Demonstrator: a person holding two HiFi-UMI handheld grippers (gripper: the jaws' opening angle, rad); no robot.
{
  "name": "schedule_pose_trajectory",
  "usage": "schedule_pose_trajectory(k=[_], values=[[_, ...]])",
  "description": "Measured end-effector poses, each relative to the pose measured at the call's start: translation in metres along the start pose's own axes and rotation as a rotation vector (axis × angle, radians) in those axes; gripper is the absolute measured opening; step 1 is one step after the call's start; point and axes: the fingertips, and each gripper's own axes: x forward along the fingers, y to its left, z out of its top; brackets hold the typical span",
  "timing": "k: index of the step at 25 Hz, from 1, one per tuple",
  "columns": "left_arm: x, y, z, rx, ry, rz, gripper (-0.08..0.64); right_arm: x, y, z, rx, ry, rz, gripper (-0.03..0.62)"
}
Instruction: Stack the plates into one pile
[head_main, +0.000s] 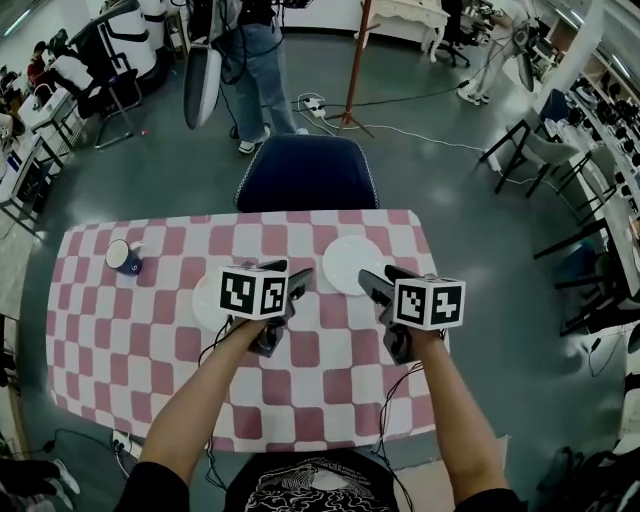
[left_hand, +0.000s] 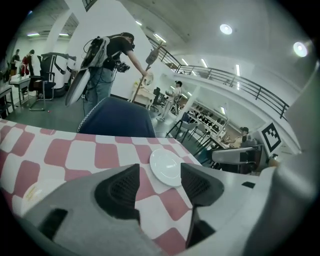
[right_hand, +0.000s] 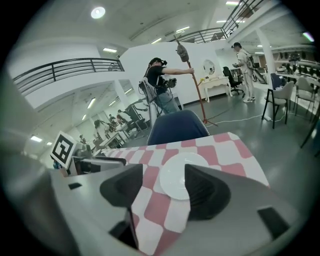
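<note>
A white plate (head_main: 350, 262) lies on the checked tablecloth (head_main: 130, 340) towards the far side, just ahead of both grippers. A second white plate (head_main: 206, 302) lies left of it, partly hidden under my left gripper's marker cube. My left gripper (head_main: 290, 275) hovers over the table with its jaws open and empty; in its own view (left_hand: 160, 182) the far plate (left_hand: 166, 167) shows beyond the gap. My right gripper (head_main: 385, 277) is also open and empty, and the same plate (right_hand: 181, 176) lies past its jaws (right_hand: 162, 187), untouched.
A blue cup (head_main: 124, 257) stands at the table's far left. A dark blue chair (head_main: 306, 172) is pushed against the far edge. A person (head_main: 257, 70) stands on the floor behind it, beside a wooden pole stand (head_main: 352, 70).
</note>
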Motion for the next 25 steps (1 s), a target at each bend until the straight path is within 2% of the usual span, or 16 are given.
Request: schedule_pose_trajectory(k=[8, 12, 20, 25], values=[[0.041, -0.013, -0.003, -0.016, 0.019, 0.034, 0.27, 0.001, -0.054, 0.005, -0.001, 0.065, 0.066, 0.29], [0.059, -0.006, -0.01, -0.034, 0.048, 0.045, 0.27, 0.012, -0.079, 0.004, 0.032, 0.088, 0.111, 0.288], [0.092, 0.009, -0.023, -0.22, 0.101, -0.018, 0.27, 0.045, -0.113, -0.016, 0.147, 0.163, 0.198, 0.284], [0.106, 0.011, -0.029, -0.29, 0.122, -0.044, 0.27, 0.061, -0.12, -0.025, 0.179, 0.206, 0.237, 0.284]])
